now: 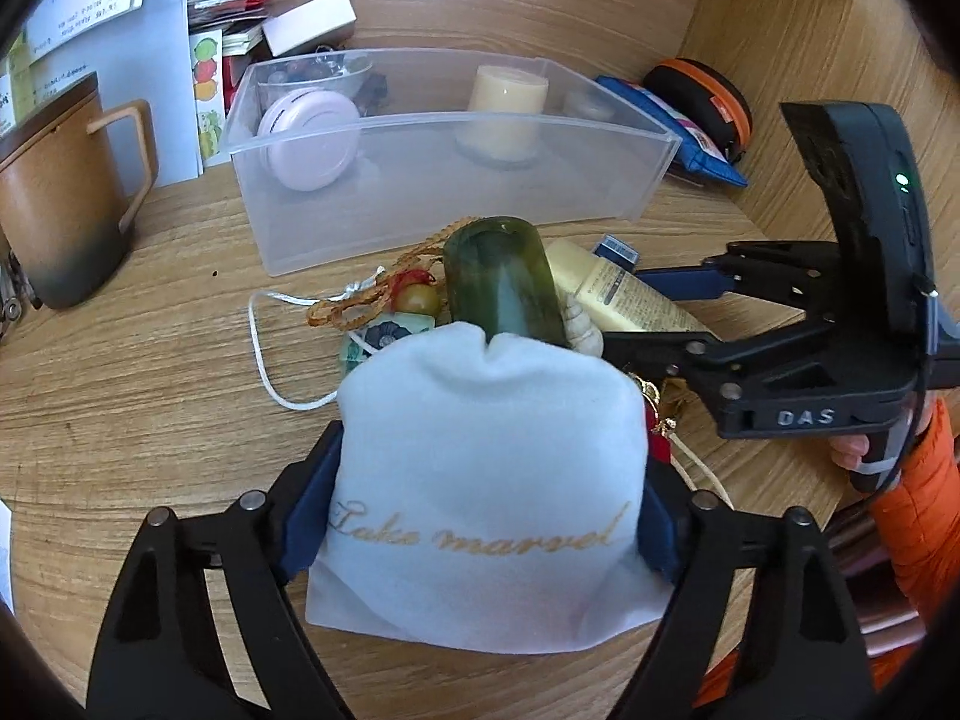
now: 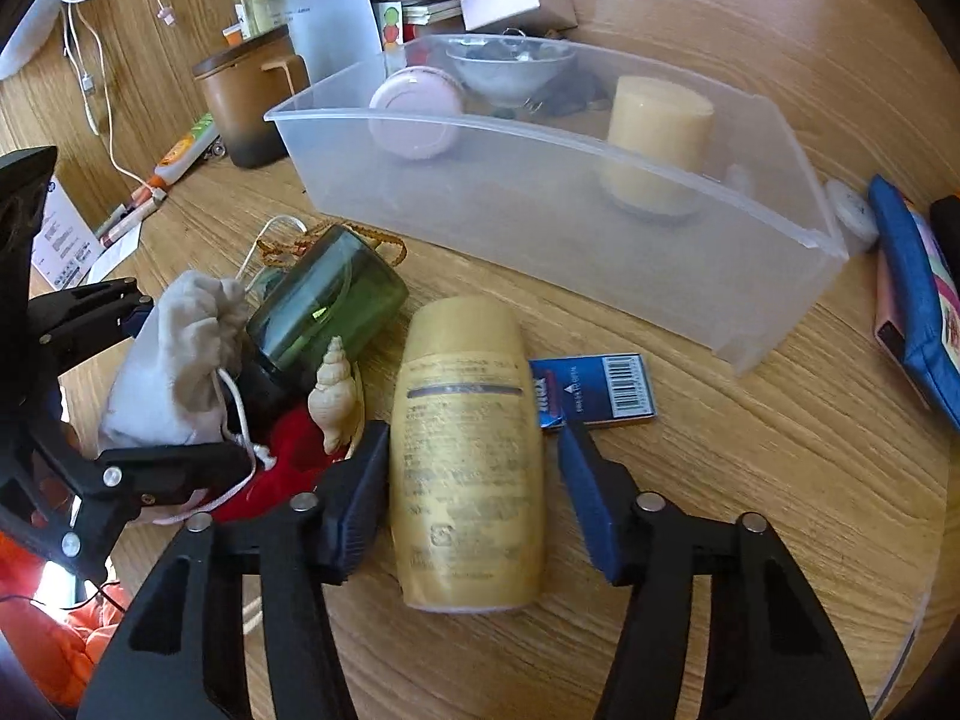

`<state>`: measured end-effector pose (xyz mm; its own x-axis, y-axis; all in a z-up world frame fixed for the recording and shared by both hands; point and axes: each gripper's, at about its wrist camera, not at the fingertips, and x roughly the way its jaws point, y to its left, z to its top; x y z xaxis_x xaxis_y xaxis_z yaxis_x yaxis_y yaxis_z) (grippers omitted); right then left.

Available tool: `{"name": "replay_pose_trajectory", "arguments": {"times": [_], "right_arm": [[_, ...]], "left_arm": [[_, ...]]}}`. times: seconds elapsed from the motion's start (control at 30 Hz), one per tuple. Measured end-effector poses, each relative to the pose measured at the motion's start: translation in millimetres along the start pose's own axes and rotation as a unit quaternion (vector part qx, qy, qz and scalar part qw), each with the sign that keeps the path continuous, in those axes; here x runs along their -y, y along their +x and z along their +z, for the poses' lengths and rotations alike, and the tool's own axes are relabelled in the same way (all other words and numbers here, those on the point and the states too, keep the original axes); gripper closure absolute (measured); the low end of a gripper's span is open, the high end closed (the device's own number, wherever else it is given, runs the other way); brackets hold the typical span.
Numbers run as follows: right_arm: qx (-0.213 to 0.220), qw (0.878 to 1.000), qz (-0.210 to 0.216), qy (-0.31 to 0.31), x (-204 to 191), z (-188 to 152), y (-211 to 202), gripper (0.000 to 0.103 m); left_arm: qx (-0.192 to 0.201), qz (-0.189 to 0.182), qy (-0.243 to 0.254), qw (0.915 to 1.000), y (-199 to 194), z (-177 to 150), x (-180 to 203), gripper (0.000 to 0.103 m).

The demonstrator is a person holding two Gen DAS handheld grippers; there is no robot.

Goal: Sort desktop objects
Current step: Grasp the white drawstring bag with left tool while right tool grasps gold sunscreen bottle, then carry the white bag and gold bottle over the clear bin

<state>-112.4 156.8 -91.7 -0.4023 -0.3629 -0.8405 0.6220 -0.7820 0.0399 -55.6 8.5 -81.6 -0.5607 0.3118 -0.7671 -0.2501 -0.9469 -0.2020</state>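
**A:** What sort of surface is all this on?

**B:** A wooden desk (image 1: pixel 150 372) with a strong grain, closed in by wooden panels of the same tone behind and to the side, like a desk nook. Cables hang down the back panel in the right wrist view.

**A:** What has the left gripper (image 1: pixel 489 480) got?

**B:** Its blue pads press into both sides of a white drawstring pouch (image 1: pixel 486 480) with gold lettering, so it is clamped on the pouch. Just ahead of the fingertips lies a green glass jar (image 1: pixel 498 282) on its side, touching the pouch top, with a small seashell (image 1: pixel 585 327) beside it.

**A:** And the right gripper (image 2: pixel 468 468)?

**B:** Its fingers are apart, straddling a yellow tube (image 2: pixel 465 450) that lies flat on the desk. The left pad looks very near or touching the tube; the right pad stands clear of it. Just past its right fingertip is a small blue box (image 2: pixel 594 387) with a barcode.

**A:** Where is the bin?

**B:** A clear plastic bin (image 2: pixel 600 228) sits farther ahead of both grippers. Inside it are a cream candle (image 2: pixel 657 138), a round pink case (image 2: pixel 414 114) and a small bowl (image 2: pixel 510 69).

**A:** Anything else around?

**B:** A brown mug (image 1: pixel 66 204) to the front-left of the left gripper, papers and booklets stacked behind the bin, and a blue pouch (image 1: pixel 672 126) beyond the bin's right end.
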Motion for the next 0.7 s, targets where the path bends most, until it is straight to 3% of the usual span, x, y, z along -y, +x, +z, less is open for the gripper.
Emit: {"name": "replay_pose_trajectory", "arguments": {"times": [0.2,0.33,0.43,0.7], "right_arm": [[0.004,1.000,-0.017,-0.019,-9.4,4.1,4.8,0.057],[0.007,1.000,-0.015,-0.003,-5.8,3.0,4.2,0.057],[0.015,1.000,-0.013,0.008,-2.4,0.2,-1.8,0.057],[0.051,0.998,-0.005,0.037,0.7,-2.9,-26.4,0.057]], "left_arm": [[0.010,-0.013,-0.016,0.9997,-5.2,-2.5,-9.2,0.030],[0.018,0.005,-0.022,0.9996,-11.6,-4.5,-20.0,0.031],[0.027,0.006,-0.035,0.9990,-23.1,-5.9,-31.6,0.039],[0.049,0.035,-0.046,0.9971,-43.6,-10.4,-48.7,0.042]]}}
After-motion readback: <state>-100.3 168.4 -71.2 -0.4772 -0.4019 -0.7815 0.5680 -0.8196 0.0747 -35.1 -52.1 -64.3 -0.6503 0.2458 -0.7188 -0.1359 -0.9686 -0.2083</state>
